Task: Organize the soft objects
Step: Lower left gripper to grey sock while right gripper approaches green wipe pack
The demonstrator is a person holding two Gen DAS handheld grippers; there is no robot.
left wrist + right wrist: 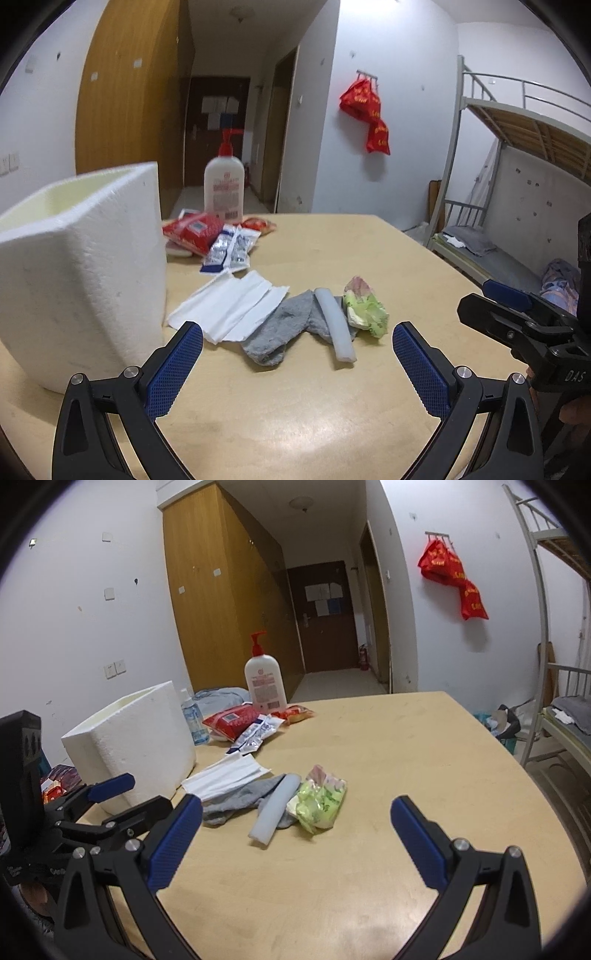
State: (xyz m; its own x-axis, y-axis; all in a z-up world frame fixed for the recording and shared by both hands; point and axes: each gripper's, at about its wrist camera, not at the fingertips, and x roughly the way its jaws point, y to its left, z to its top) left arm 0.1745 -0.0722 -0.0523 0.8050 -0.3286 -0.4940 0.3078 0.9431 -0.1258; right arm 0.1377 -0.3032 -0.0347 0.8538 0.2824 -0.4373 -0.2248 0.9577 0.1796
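Note:
A grey sock (284, 332) (240, 797) lies crumpled mid-table. Across it rests a white foam strip (338, 325) (275, 810). Just right of them is a green crinkled packet (365, 308) (321, 801). To the left lie white folded tissues (229, 308) (225, 773), beside a white foam box (77, 266) (136, 738). My left gripper (297, 354) is open, hovering short of the sock with nothing between its fingers. My right gripper (295, 830) is open too, just short of the strip and packet. Each gripper shows at the edge of the other's view.
Behind the pile sit a red-capped lotion pump bottle (224, 184) (264, 679), red snack packs (192, 230) (232, 720), blue-white sachets (229, 249) (255, 734) and a small clear bottle (192, 720). The wooden table (332, 406) (406, 757) curves off at right; a bunk bed (517, 147) stands beyond.

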